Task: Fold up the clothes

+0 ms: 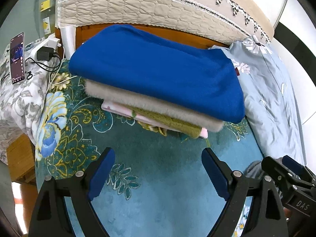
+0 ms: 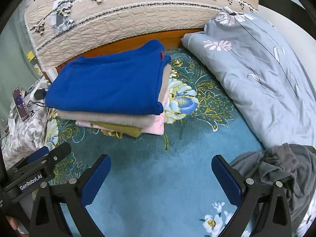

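A stack of folded clothes lies on the teal floral bedspread [image 1: 158, 177]. A blue garment [image 1: 158, 69] is on top, over a beige one [image 1: 142, 100], then pink [image 1: 116, 107] and olive knit [image 1: 169, 121] pieces. The stack also shows in the right wrist view [image 2: 106, 86]. A crumpled dark grey garment [image 2: 280, 169] lies unfolded at the lower right, beside my right gripper [image 2: 161, 159]. My left gripper [image 1: 158, 152] is open and empty, short of the stack. My right gripper is open and empty over bare bedspread [image 2: 158, 177].
A grey-blue flowered duvet [image 2: 256, 69] lies along the right. A beige quilted headboard cover [image 1: 148, 6] stands behind the stack. A phone [image 1: 17, 58], chargers [image 1: 45, 53] and cables sit at the left on a grey floral cloth [image 1: 17, 102].
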Tool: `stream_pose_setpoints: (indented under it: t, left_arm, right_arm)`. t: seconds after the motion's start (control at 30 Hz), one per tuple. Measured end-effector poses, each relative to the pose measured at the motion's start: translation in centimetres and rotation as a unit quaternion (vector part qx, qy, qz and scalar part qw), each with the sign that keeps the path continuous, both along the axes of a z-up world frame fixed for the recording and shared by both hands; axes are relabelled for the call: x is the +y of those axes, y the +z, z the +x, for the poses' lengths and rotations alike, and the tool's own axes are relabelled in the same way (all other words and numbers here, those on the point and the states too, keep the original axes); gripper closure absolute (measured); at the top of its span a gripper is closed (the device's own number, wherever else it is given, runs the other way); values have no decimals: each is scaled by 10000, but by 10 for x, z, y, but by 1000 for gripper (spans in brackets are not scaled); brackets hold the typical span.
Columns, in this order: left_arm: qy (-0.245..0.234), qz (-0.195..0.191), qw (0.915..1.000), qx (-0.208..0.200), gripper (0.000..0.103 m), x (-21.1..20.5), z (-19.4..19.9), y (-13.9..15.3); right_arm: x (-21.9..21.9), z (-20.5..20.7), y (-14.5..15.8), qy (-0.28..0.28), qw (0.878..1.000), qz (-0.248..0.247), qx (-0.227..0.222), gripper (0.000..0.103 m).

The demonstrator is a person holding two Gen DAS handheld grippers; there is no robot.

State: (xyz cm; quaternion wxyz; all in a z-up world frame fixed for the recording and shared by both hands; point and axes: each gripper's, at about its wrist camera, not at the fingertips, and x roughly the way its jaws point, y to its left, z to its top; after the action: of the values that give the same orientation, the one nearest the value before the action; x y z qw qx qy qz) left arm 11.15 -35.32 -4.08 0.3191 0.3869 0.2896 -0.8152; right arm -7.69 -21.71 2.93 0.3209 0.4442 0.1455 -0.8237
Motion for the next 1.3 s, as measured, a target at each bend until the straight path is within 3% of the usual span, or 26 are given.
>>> stream_pose_setpoints:
  t: [0.5,1.3]
  left_arm:
    - [13,222,9996,-179,13,-17,-1,-25]
    - [62,176,9994,-276,13,-24,-8,-33]
  right_arm:
    - [-23,-2,-21,181,9997,150,-33,0]
    - [-38,0,-36,366,9987,351,73,0]
